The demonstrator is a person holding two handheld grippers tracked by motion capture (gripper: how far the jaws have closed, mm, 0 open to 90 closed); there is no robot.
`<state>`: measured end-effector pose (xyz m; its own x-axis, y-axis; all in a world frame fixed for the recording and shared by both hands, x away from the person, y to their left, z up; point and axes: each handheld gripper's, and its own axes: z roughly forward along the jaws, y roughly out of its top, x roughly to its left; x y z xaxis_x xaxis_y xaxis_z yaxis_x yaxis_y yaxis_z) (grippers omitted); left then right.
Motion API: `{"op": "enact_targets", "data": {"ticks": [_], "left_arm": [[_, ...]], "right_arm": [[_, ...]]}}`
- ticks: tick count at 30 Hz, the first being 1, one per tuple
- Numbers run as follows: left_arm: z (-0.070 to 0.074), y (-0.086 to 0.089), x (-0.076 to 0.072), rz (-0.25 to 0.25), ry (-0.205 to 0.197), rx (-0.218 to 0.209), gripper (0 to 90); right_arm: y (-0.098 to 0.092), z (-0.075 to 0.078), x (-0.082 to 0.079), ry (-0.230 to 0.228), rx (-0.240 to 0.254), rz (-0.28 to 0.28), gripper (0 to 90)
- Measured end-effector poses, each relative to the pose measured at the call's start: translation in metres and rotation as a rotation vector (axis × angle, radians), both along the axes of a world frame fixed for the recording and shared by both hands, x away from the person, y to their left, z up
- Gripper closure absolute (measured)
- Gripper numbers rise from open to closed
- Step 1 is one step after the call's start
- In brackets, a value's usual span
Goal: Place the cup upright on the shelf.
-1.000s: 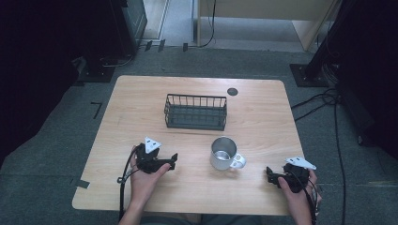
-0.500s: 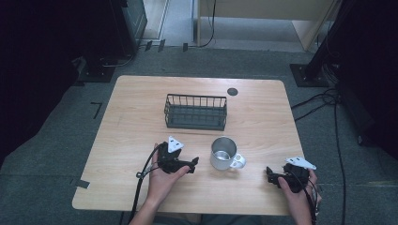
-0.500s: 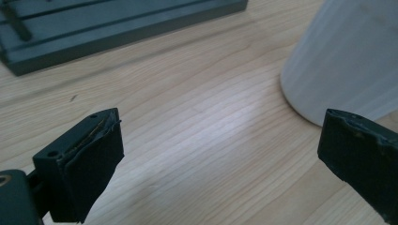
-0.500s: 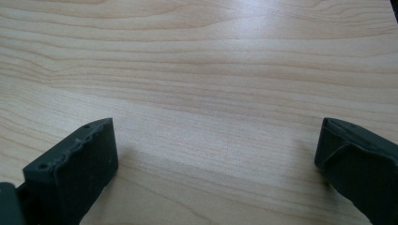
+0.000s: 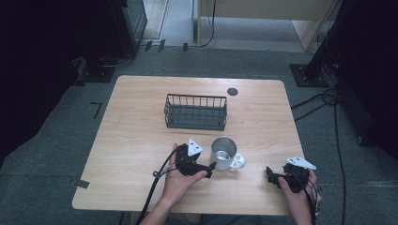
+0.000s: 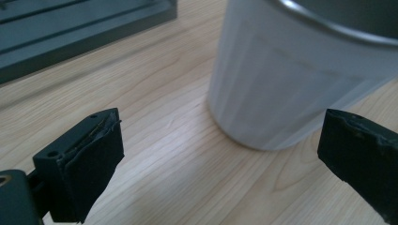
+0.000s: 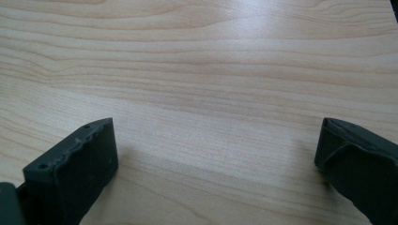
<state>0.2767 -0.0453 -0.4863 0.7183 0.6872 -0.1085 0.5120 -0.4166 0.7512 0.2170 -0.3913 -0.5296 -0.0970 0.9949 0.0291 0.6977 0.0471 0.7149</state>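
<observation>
Wooden table (image 5: 141, 136) carries a wire basket (image 5: 195, 112) beyond the left gripper (image 5: 210, 167), whose wide-spread jaws sit just beside a metal mug (image 5: 224, 153), while the right gripper (image 5: 270, 173), jaws wide too, rests well apart.

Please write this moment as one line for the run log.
left tongs: open, beside mug | right tongs: open, over bare table | basket: empty

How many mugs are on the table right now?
1. The metal mug stands upright on the table, near the front edge, just ahead of the left gripper. The basket looks empty.
</observation>
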Motion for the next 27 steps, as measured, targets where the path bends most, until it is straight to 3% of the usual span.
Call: {"op": "enact_targets", "data": {"ticks": [6, 15, 19, 21, 24, 27], "left_arm": [[0.002, -0.017, -0.003, -0.023, -0.006, -0.01, 0.0], [-0.004, -0.045, 0.005, -0.039, -0.02, -0.012, 1.2], [-0.008, -0.049, 0.01, -0.044, 0.0, -0.025, 1.4], [-0.008, -0.051, 0.011, -0.049, -0.002, -0.026, 5.9], [-0.005, -0.051, 0.007, -0.047, -0.043, 0.005, 7.5], [-0.002, -0.049, 0.009, -0.044, -0.034, 0.004, 8.1]], "right_arm": [[0.0, 0.0, 0.0, 0.0, 0.0, 0.0, 0.0], [0.0, 0.0, 0.0, 0.0, 0.0, 0.0, 0.0], [0.0, 0.0, 0.0, 0.0, 0.0, 0.0, 0.0], [0.0, 0.0, 0.0, 0.0, 0.0, -0.001, 0.0], [0.0, 0.0, 0.0, -0.001, 0.0, 0.0, 0.0], [0.0, 0.0, 0.0, -0.001, 0.0, 0.0, 0.0]]}}
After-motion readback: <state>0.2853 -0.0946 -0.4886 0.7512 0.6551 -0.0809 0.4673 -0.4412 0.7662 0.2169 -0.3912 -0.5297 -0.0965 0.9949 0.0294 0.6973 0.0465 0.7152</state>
